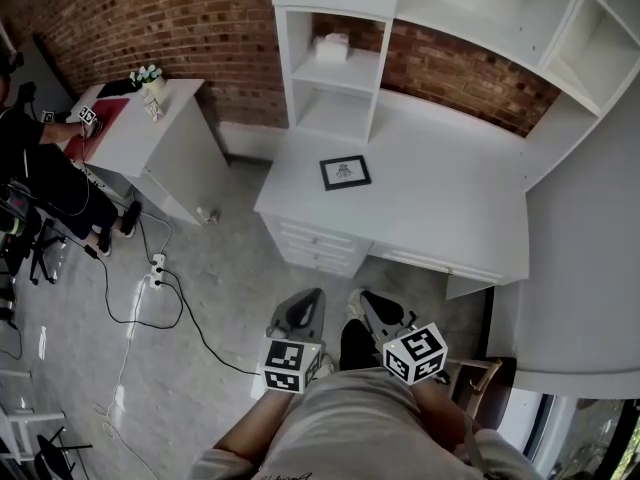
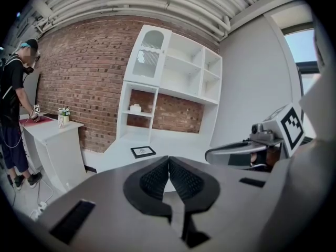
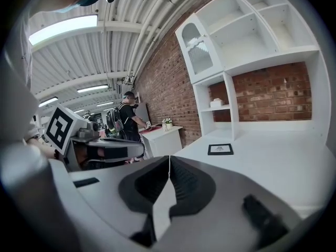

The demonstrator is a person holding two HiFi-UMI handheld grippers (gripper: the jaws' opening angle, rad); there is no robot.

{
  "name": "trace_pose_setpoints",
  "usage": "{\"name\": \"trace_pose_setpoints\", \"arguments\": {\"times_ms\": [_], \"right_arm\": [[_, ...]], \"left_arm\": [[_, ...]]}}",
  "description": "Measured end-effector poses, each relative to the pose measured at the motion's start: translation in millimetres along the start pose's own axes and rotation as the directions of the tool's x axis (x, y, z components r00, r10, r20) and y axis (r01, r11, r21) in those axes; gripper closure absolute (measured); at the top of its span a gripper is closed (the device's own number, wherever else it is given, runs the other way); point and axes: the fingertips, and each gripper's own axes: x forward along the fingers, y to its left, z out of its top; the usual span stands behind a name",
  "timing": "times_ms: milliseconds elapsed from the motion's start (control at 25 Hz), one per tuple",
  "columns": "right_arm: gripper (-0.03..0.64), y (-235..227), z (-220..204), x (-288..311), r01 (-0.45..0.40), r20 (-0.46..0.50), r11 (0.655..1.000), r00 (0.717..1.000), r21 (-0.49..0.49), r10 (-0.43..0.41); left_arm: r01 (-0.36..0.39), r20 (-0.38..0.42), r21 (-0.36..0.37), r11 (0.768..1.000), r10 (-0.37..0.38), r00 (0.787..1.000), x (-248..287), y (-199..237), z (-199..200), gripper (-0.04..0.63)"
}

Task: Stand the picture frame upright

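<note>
A small black picture frame (image 1: 345,172) lies flat, face up, on the white desk (image 1: 440,203), in front of the shelf unit. It also shows as the frame (image 2: 143,151) in the left gripper view and as the frame (image 3: 220,149) in the right gripper view, far ahead of the jaws. My left gripper (image 1: 312,295) and right gripper (image 1: 357,297) hang side by side near my waist, well short of the desk's front edge. Both are shut with nothing between their pads.
A white shelf unit (image 1: 335,63) with a small box (image 1: 331,46) stands at the desk's back. To the left is a second white table (image 1: 140,133) where a person (image 1: 40,168) stands. Cables and a power strip (image 1: 155,268) lie on the floor. Drawers (image 1: 320,248) front the desk.
</note>
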Motion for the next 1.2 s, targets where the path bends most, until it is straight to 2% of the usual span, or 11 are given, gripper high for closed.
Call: {"name": "trace_pose_setpoints", "arguments": {"times_ms": [240, 680, 880, 1200], "right_arm": [[0.588, -42.0, 11.0, 34.7, -0.016, -0.010, 1.000, 1.000, -0.005, 0.016], [0.588, -163.1, 79.1, 114.6, -0.079, -0.006, 0.995, 0.997, -0.054, 0.079], [0.588, -199.5, 101.6, 138.7, -0.111, -0.008, 0.992, 0.994, -0.052, 0.111], [0.588, -248.4, 113.9, 168.6, -0.165, -0.029, 0.985, 0.986, -0.044, 0.164]], "left_arm": [[-0.020, -0.021, 0.001, 1.000, 0.020, 1.000, 46.4, 18.2, 11.5, 0.580], [-0.080, -0.011, 0.007, 0.997, 0.080, 0.997, 171.5, 55.3, 74.7, 0.580], [-0.115, -0.017, -0.006, 0.993, 0.115, 0.993, 208.1, 67.4, 96.7, 0.580], [-0.189, -0.019, -0.025, 0.982, 0.188, 0.982, 254.9, 83.4, 113.4, 0.580]]}}
